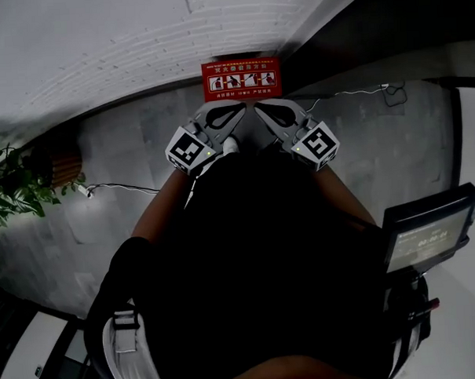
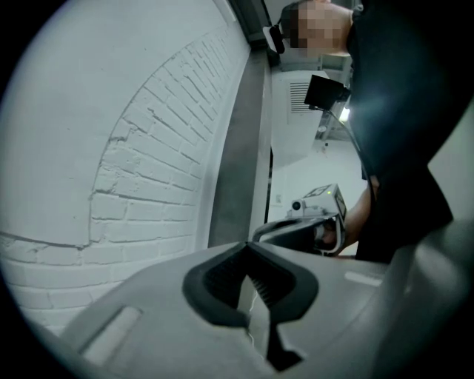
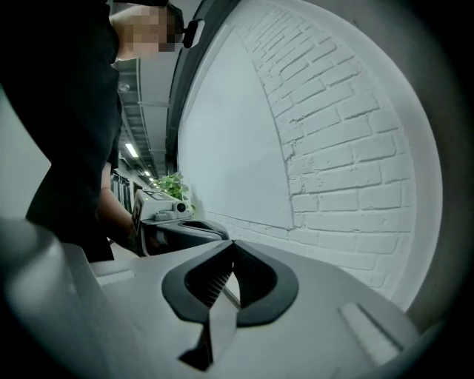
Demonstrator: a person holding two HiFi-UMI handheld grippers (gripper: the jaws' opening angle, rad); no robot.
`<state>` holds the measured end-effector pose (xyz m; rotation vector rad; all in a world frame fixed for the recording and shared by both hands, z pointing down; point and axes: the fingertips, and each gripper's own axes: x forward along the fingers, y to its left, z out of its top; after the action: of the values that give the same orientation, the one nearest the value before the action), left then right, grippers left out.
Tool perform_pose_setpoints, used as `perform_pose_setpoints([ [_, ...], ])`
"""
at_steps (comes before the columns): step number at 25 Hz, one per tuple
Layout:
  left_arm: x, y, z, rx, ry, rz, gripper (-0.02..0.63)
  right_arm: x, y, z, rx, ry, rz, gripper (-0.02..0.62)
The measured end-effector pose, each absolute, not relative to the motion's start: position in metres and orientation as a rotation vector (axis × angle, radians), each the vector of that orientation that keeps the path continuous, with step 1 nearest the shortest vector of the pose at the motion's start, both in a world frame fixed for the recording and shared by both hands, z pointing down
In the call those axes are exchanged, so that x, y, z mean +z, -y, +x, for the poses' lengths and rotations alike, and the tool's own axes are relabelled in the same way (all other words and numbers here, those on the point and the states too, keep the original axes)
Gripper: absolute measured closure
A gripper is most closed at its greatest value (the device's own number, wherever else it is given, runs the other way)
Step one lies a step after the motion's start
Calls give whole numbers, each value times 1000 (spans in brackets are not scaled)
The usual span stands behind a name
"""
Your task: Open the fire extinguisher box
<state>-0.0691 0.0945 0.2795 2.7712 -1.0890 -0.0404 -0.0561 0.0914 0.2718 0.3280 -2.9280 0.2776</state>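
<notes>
At the foot of the white-painted brick wall, on the grey floor, stands the red rectangular fire extinguisher box, its top face carrying a row of white pictograms. We hold both tools side by side just in front of it, above our dark-clothed body. The left tongs and the right tongs angle inward, so their tips lie close together near the box's front edge; from the head view we cannot tell whether either touches it. Each gripper view shows the two dark ribbed pads pressed together at the tip, with nothing pinched between them. Each view also looks past its own tongs to the other tool and along the brick wall; the box does not appear in either. A leafy green plant stands at the far left, a thin white cable trails across the floor beside it, and a dark-framed screen sits at the right.
</notes>
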Motion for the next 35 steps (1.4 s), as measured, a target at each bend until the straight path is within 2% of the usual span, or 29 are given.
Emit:
perform_pose_setpoints([
  [15,268,-78,-69,-47,1173,2775,606,264,-74,-55,302,2968,288,586],
  [24,272,-34,-48,52,1264,2683,606,273,-26,-26,394,3013,211,586],
  [35,320,-9,-56,127,1334,2575,606,330,8,-24,559,2948,164,586],
])
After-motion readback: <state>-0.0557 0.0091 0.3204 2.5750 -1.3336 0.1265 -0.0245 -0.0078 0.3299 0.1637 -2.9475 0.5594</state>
